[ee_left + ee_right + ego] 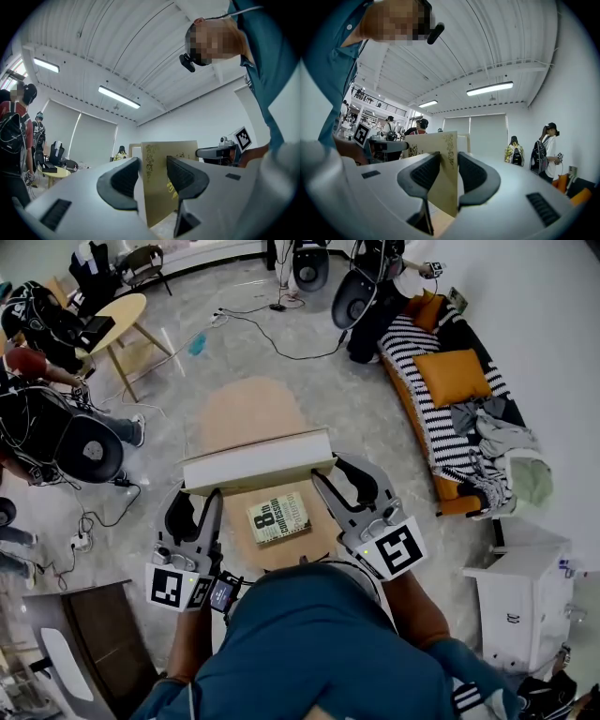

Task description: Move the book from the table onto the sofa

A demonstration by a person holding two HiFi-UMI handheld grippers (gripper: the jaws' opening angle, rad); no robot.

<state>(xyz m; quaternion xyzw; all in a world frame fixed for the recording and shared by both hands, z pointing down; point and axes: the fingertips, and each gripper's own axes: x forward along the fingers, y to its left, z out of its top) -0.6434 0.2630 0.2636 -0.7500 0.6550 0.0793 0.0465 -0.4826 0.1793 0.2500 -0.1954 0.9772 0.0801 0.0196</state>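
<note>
Above the table, jaws of left gripper and right gripper clamp a thick tan gilt-ornamented book.

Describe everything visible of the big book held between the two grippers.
The book is large and thick, a hardback by its look: tan cover with gold ornamental print, white page block facing up. It is held on edge over the tan table, the left gripper clamping one end and the right gripper the other; nothing else visibly touches it.
</note>
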